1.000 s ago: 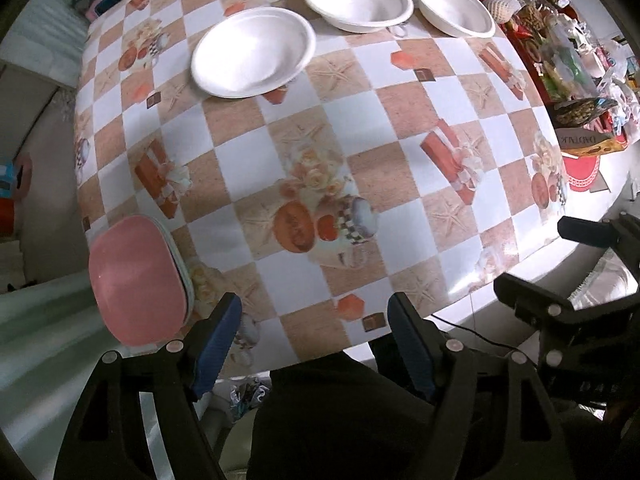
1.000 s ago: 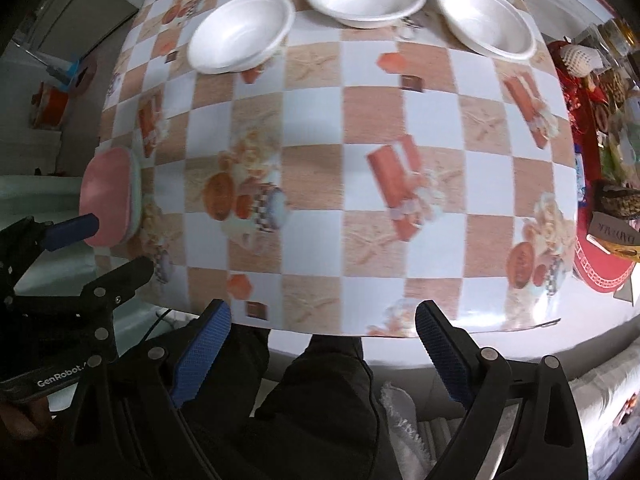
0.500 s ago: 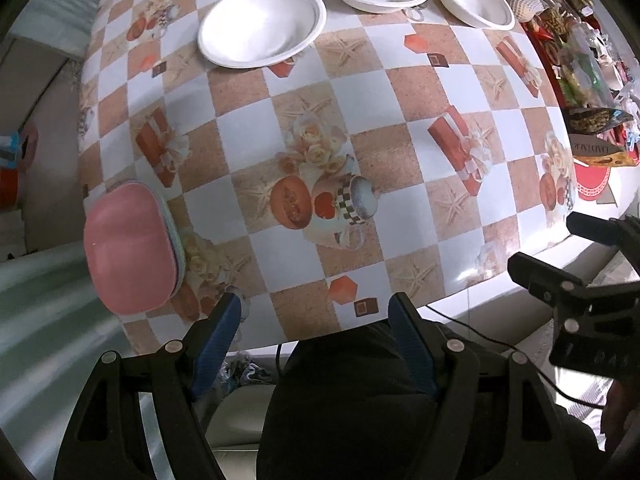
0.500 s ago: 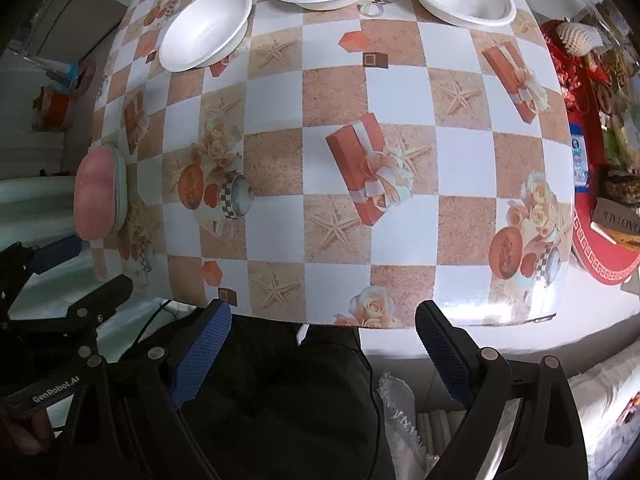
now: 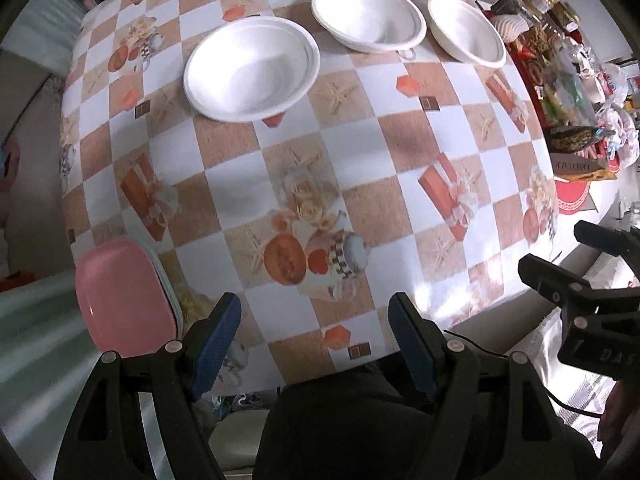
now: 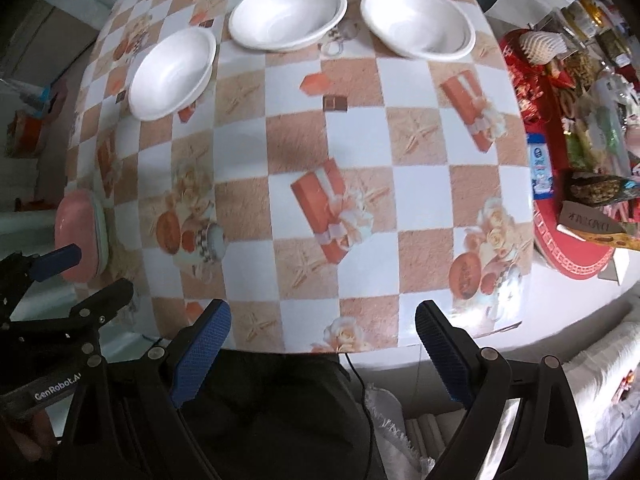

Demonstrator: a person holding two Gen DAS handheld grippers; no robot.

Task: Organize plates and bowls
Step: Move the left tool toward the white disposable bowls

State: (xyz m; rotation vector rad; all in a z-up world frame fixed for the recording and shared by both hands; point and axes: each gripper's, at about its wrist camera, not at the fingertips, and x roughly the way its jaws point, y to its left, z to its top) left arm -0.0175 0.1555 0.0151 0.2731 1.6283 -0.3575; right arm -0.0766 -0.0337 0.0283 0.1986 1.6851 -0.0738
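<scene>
Over the tabletop's (image 6: 360, 152) near edge, the left gripper (image 5: 314, 330) and right gripper (image 6: 322, 344) hang with fingers wide and empty. At the near left corner sits a pink plate stack (image 5: 124, 300). Along the far edge, three white bowls (image 6: 288, 14) lie apart, unstacked; gathering them seems left.

Checked tablecloth (image 6: 360, 200) ahead, cluttered red mat (image 6: 572, 256) to the right, pale floor (image 5: 24, 92) far left, daylight glare on near edge.
</scene>
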